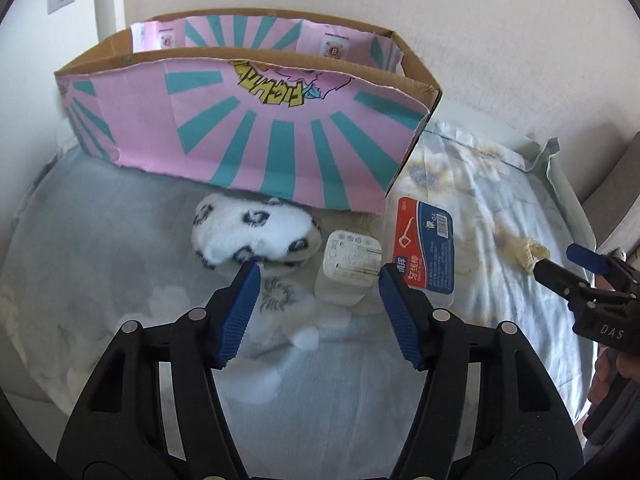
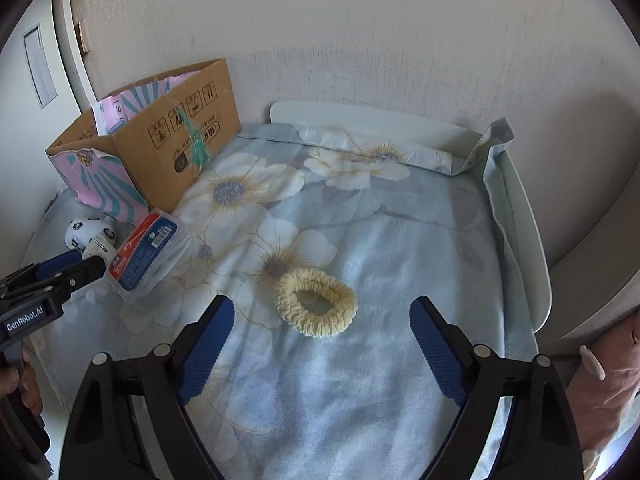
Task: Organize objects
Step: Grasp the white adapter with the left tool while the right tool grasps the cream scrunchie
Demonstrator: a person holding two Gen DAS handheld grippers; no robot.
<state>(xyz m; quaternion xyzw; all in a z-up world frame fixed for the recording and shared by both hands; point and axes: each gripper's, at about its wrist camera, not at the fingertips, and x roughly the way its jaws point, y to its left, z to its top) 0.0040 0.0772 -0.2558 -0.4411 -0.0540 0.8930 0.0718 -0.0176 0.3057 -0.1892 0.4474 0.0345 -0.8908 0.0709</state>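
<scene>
Scrunchie ahead between open jaws.

Floral bedsheet — pale wall behind

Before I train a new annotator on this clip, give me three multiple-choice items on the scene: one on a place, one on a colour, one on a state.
1. Where does the white charger stand?
A. inside the box
B. between the spotted sock and the floss pick box
C. on the scrunchie

2. What colour is the scrunchie?
A. pale yellow
B. red
C. black

3. How is the right gripper?
A. shut on the scrunchie
B. open, holding nothing
C. shut on the sock

Key: 1 B, the spotted sock is at its left, the floss pick box at its right. 2 A, it shows pale yellow on the sheet. 3 B, its fingers stand apart short of the scrunchie.
</scene>
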